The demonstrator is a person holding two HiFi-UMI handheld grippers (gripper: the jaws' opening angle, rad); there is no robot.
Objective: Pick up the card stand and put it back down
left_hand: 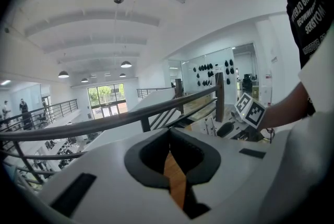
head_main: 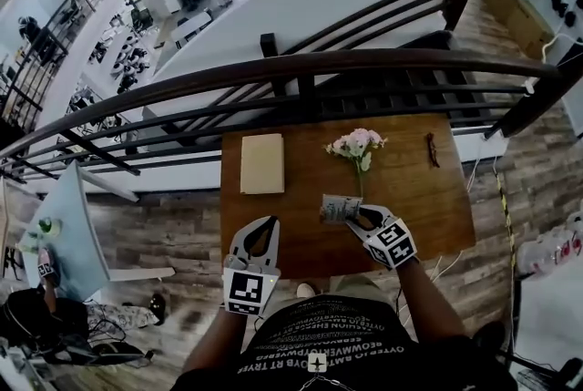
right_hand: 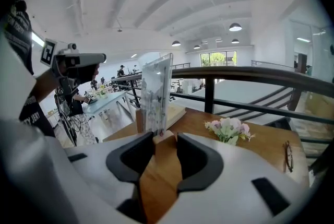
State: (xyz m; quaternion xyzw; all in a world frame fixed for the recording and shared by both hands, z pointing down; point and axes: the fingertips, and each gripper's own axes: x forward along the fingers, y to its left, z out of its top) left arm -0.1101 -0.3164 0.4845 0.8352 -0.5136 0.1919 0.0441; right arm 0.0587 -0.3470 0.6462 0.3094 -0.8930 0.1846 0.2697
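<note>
The wooden table (head_main: 428, 207) fills the middle of the head view. A tan book (head_main: 262, 163) lies at its 10 o'clock. The left gripper (head_main: 269, 222) hovers at 7 o'clock by the near edge, jaws pressed together on nothing. The right gripper (right_hand: 166, 137) reaches in from 5 o'clock and pinches the wooden base of the card stand (right_hand: 156, 93), which stands upright just 6 o'clock of the table's centre (whether its base touches the wood I cannot tell). Pink flowers (head_main: 357, 143) lie at 12 o'clock and dark glasses (head_main: 432, 149) at 2.
</note>
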